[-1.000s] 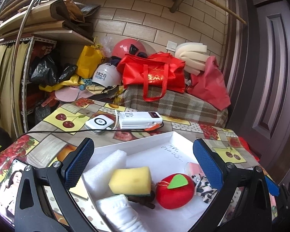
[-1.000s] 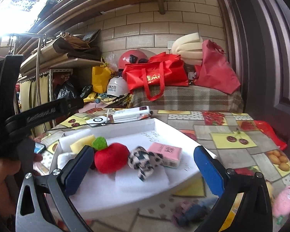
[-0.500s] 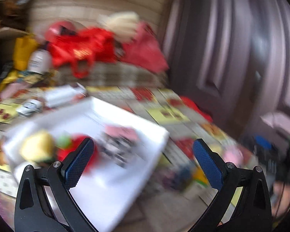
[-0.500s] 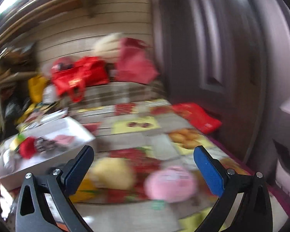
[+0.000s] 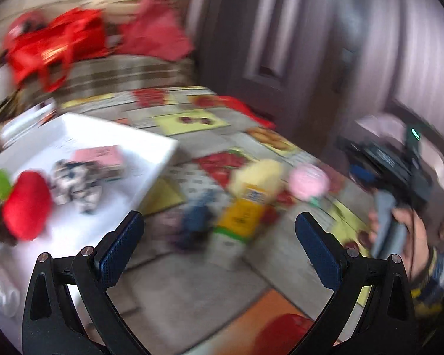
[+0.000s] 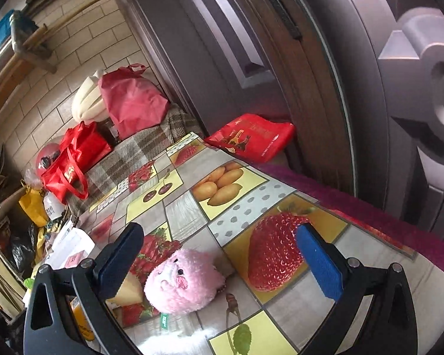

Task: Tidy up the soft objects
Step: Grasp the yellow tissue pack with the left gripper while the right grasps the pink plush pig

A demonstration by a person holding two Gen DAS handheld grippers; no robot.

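Note:
A pink plush pig lies on the fruit-print tablecloth, just inside my open, empty right gripper, near its left finger. It also shows, blurred, in the left wrist view, beside a yellow sponge in packaging and a dark blue soft object. The white tray holds a red plush apple, a spotted cloth and a pink block. My left gripper is open and empty above the table, right of the tray.
A red bag lies at the table's far edge by a brown door. Red bags and foam are piled on a plaid cover at the back. The right gripper's handle and hand show in the left wrist view.
Both grippers have swung right, away from the tray. The right gripper has come down close to the pink pig. The left view now faces the loose objects right of the tray.

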